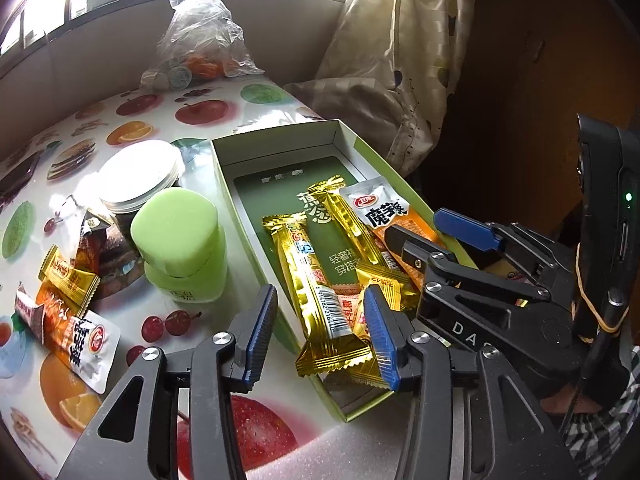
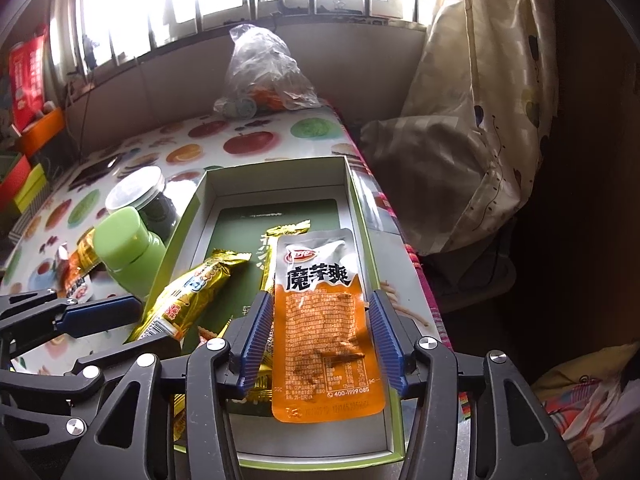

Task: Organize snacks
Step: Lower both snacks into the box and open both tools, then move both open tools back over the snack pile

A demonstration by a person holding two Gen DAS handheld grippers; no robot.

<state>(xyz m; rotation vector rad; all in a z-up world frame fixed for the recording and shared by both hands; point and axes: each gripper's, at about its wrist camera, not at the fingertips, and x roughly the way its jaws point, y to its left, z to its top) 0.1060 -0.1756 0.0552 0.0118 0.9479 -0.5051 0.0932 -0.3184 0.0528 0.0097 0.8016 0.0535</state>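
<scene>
A: The right gripper (image 2: 320, 344) has its blue pads spread to either side of the orange-and-white pouch (image 2: 326, 328); a gap shows at the right pad, and on the left the pouch's edge runs close to the pad, so whether they touch there cannot be told.

B: And the left gripper (image 1: 320, 334)?

A: Its jaws stand apart too, over the near left wall of the green box (image 1: 236, 208), with nothing pinched. The gold wrapped bar (image 1: 316, 292) lies just beyond, inside the box, its near end beside the right pad.

B: Where do the snacks sit?

A: Several lie in the box, overlapping; the ones underneath are mostly hidden, and the right gripper covers the box's near right corner in the left view. A few more packets (image 1: 68, 300) lie on the fruit-print table (image 1: 168, 120) at the left, partly behind the green bottle (image 1: 180, 240). The clear bag (image 1: 200, 44) at the far edge holds something orange, hard to make out.
</scene>
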